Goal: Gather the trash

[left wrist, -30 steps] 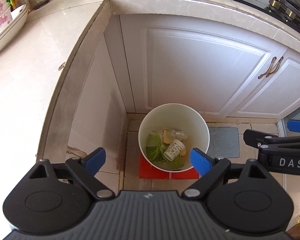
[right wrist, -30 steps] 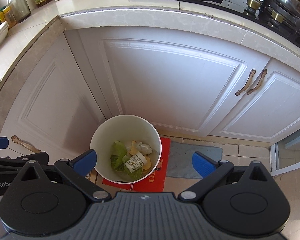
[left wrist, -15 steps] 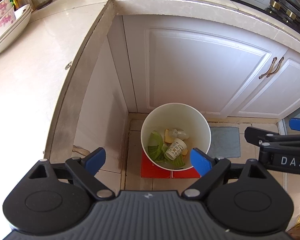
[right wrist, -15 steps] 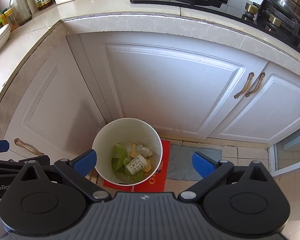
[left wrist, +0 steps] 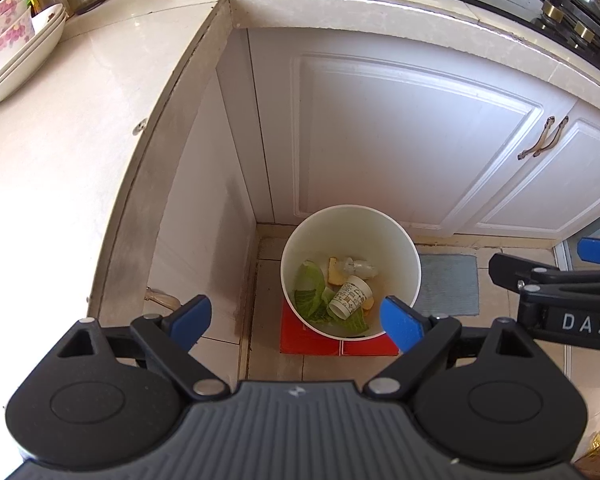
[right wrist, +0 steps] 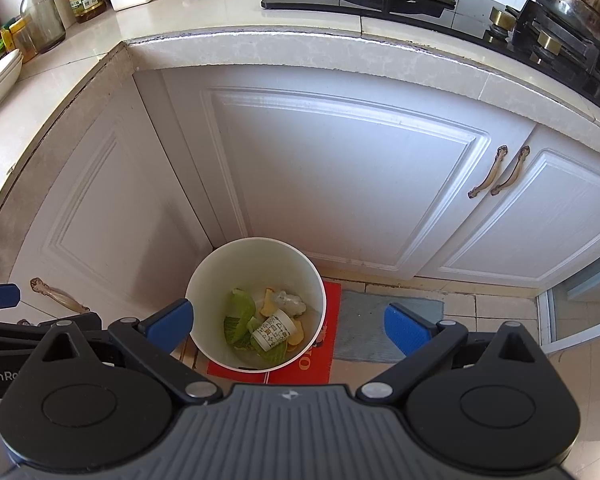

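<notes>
You held both the left gripper [left wrist: 296, 318] and right gripper [right wrist: 288, 326] wide open and empty above the round white plastic bin [left wrist: 410, 256] (paper cup [left wrist: 350, 295], green leaves [left wrist: 310, 280] and peels already inside), so collecting looked mostly done.

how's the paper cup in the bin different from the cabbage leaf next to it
The paper cup is white with small printed patterns; the cabbage leaf is plain green. The cup is a rigid cylinder lying on its side; the leaf is limp and crumpled. Both lie inside the white trash bin.

White panelled cupboard doors [right wrist: 340, 184] with bronze handles [right wrist: 500, 172] met in a corner under a pale stone worktop [left wrist: 60, 152], above a beige tiled floor [right wrist: 460, 304] with a grey mat [left wrist: 448, 284], all sunlit.
</notes>
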{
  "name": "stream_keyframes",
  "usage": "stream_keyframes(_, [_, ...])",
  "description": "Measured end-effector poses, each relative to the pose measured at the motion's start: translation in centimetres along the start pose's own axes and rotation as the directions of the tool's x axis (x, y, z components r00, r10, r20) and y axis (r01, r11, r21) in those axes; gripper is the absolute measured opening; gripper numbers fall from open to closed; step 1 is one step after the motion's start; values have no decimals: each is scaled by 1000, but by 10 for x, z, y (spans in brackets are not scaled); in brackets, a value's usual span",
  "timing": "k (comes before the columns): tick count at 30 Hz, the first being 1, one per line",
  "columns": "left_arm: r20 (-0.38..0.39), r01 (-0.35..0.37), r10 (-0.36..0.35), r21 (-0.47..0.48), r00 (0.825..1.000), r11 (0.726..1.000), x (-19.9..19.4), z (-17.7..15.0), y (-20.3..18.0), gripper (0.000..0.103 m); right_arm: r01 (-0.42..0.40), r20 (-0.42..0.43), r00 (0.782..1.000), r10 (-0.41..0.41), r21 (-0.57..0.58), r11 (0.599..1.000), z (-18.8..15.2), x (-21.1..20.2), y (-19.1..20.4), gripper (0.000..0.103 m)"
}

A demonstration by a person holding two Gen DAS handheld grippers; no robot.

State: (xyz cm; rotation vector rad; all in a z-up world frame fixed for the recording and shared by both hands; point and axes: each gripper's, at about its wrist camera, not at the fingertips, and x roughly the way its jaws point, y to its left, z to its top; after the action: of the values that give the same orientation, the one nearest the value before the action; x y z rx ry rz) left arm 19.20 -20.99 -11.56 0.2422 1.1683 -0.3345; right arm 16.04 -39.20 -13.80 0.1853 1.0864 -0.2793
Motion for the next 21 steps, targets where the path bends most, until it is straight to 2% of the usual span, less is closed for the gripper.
stream_keyframes(21, [0,2,-2,-1,1000,1000,-1,-1,3,91,-6,4,1000,6,-5,1000,4,-1,-2,103])
